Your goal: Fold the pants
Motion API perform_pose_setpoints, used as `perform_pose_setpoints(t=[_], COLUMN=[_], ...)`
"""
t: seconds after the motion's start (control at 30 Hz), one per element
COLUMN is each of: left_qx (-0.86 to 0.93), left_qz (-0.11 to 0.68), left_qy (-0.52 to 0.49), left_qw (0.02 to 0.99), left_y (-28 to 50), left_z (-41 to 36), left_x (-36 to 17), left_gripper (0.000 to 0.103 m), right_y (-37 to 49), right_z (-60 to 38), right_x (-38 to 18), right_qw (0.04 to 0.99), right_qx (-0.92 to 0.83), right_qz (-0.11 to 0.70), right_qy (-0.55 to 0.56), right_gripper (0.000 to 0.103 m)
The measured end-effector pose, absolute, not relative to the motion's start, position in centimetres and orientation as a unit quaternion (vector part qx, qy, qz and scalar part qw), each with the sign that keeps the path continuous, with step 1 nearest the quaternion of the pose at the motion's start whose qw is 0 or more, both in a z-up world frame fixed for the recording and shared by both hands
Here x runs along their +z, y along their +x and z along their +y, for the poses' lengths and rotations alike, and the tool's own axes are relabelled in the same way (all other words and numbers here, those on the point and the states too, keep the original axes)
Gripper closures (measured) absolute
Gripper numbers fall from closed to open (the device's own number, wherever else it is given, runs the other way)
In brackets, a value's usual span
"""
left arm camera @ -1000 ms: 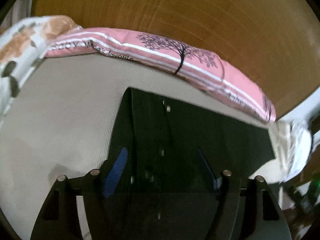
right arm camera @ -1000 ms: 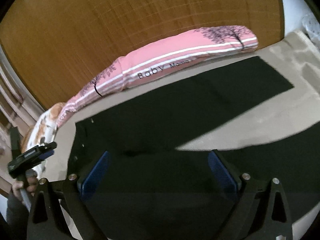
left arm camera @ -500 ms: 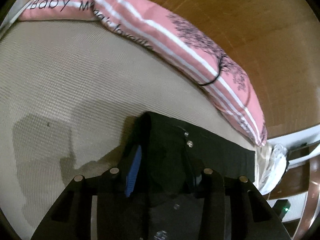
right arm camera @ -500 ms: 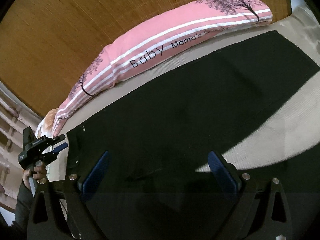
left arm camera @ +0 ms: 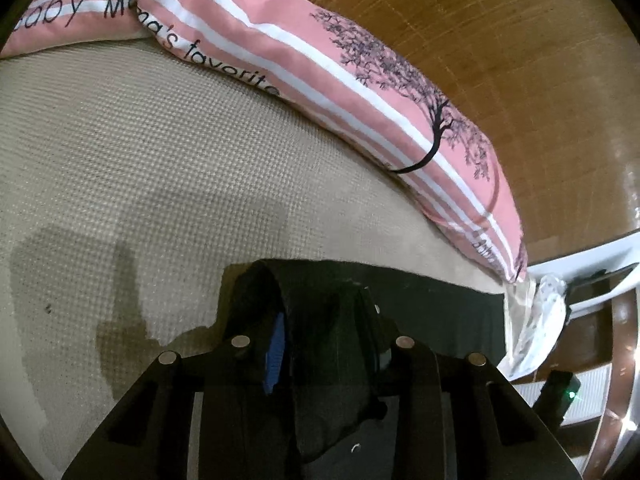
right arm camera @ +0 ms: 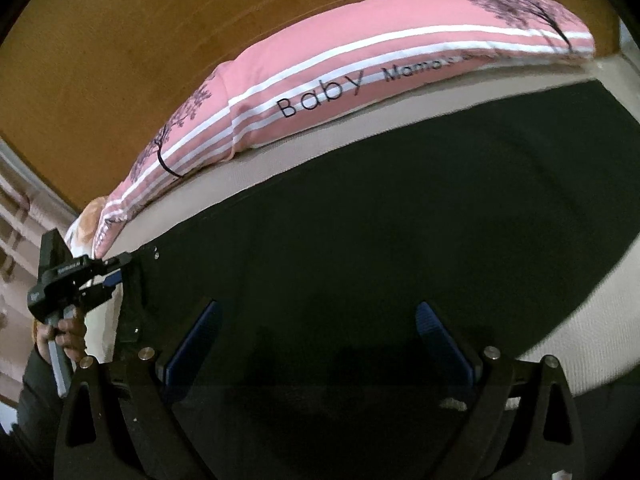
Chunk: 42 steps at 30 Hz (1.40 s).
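Note:
Black pants (right arm camera: 380,232) lie spread on the beige bed (left arm camera: 140,168). In the left wrist view my left gripper (left arm camera: 324,344) is shut on a bunched fold of the pants (left arm camera: 320,320) at the waistband; one blue pad (left arm camera: 275,350) shows beside the cloth. From the right wrist view the left gripper (right arm camera: 112,276) is at the pants' left edge, held by a hand. My right gripper (right arm camera: 316,332) is open, its blue pads (right arm camera: 196,340) wide apart over the near part of the pants, nothing between them.
A long pink striped pillow (left arm camera: 360,92) lies along the wooden headboard (right arm camera: 120,40) at the far side of the bed. A white rail (left arm camera: 588,252) and crumpled plastic (left arm camera: 536,320) sit past the bed's right end. A patterned pillow (right arm camera: 86,224) lies at the left.
My left gripper closed from open onto the pants' waistband edge and moved in closer to it. My right gripper moved lower and nearer over the pants, staying open.

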<state>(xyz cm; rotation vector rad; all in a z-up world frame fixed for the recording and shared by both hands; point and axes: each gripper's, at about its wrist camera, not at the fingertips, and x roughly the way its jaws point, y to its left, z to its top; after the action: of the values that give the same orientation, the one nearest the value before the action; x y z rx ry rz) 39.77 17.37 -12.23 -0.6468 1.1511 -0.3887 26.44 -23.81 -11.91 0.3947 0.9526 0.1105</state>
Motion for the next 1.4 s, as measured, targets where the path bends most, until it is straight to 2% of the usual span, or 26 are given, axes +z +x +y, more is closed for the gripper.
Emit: perform_pose_setpoints(t=[0.17,0.2,0.27,0.43,0.53,0.57,0.63,0.77,0.97,1.3,1.4], left_qx=[-0.184,-0.189,-0.211,-0.193,-0.186,-0.190,-0.193,-0.203,-0.216,-0.289,-0.292], left_qz=[0.496,0.478,0.454,0.470,0.486,0.490,0.488,0.474,0.460,0.362,0.356], left_qy=[-0.320,-0.328,-0.331,-0.297,-0.312,-0.314,-0.301,-0.264,-0.272,-0.316,-0.309], left_qw=[0.786,0.792,0.800,0.809,0.795,0.791,0.796,0.815,0.817,0.828,0.832], left_y=[38.7,38.1,37.4,38.6,39.1,38.9,38.6,38.0,37.0,30.6,29.9], left_z=[17.2,17.1,16.5,15.4,15.5,15.6,14.8,13.9,14.7,15.5,15.8], left_x=[-12.0,-11.5,-10.7,-11.0,-12.0,-12.4,-12.4,-11.6,-9.8,-4.6,-3.7], left_gripper=[0.070,0.077,0.080,0.080,0.080,0.082,0.095,0.095,0.096,0.096,0.096], right_y=[29.2,29.9,31.3,33.7,35.4,36.2,37.5,39.9,43.1,46.7,47.5], right_z=[-23.8,-23.8,-23.9,-24.9,-25.4,-25.6,-25.9,-26.4,-26.7,-25.3,-25.1], right_x=[-11.4,-11.3,-11.2,-11.0,-11.1,-11.1,-11.0,-10.8,-11.0,-10.2,-10.2], right_qw=[0.867,0.868,0.872,0.873,0.868,0.867,0.867,0.865,0.839,0.746,0.722], right_qx=[0.107,0.115,0.124,0.143,0.167,0.174,0.179,0.193,0.246,0.362,0.386], right_qz=[0.457,0.456,0.455,0.456,0.460,0.462,0.463,0.463,0.486,0.547,0.560], right_qy=[0.168,0.158,0.133,0.101,0.084,0.069,0.049,0.025,0.002,-0.119,-0.126], right_gripper=[0.006,0.006,0.006,0.006,0.006,0.006,0.006,0.006,0.006,0.007,0.012])
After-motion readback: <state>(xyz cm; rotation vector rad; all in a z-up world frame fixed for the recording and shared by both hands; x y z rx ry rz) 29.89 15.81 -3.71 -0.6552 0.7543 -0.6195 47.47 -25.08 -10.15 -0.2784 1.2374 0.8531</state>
